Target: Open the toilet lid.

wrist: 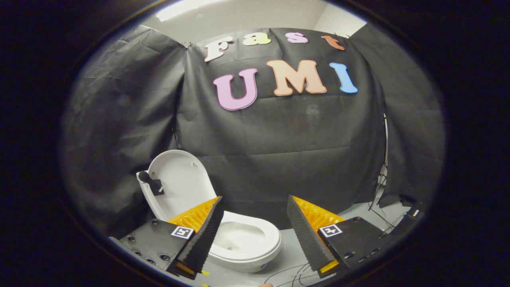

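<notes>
Your gripper (254, 223) has its two fingers spread wide apart, and they hold nothing. There is only air between them.

Look just past the fingers, at about eleven o'clock from the gap. There stands the toilet (243, 239). Its lid (179, 183) is already up, leaning back toward the black cloth wall (279, 151). You can see the inside of the lid and the open bowl below it. One finger covers a bit of the lid's bottom edge.

So I think the job is at its end. The lid is open, and your fingers are well apart from it. The next move, I guess, asks very little: keep the fingers loose and pull away slowly (do not bump the lid, or it might fall shut again).

Now count with me. One toilet. One lid. One seat ring on the bowl. Two fingers on one gripper. At about five o'clock, some thin cables (291, 275) lie on the grey floor (358, 209), too tangled to count. More cords hang by the cloth at three o'clock.
</notes>
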Demonstrator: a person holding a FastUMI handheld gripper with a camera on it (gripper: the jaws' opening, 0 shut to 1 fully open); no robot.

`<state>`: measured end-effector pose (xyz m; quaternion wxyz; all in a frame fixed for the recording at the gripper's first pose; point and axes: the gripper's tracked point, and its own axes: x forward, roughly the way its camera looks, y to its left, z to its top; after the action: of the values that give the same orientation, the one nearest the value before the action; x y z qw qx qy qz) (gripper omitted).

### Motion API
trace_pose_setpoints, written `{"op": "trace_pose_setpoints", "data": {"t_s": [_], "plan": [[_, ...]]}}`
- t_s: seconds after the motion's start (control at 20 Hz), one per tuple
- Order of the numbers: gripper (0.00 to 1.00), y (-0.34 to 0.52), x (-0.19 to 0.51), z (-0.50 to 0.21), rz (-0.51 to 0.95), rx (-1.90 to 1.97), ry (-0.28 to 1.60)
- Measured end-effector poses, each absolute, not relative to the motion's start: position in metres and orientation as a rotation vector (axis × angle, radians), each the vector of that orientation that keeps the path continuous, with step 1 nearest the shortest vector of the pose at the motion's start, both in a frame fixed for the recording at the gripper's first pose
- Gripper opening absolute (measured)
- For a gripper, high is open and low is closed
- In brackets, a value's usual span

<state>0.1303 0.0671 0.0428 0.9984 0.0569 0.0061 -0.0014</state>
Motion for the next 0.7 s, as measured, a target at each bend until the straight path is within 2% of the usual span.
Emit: {"op": "trace_pose_setpoints", "data": {"t_s": [0.7], "plan": [[0.98,0.0721,0.1326,0.0413,0.004,0.087,0.014]]}}
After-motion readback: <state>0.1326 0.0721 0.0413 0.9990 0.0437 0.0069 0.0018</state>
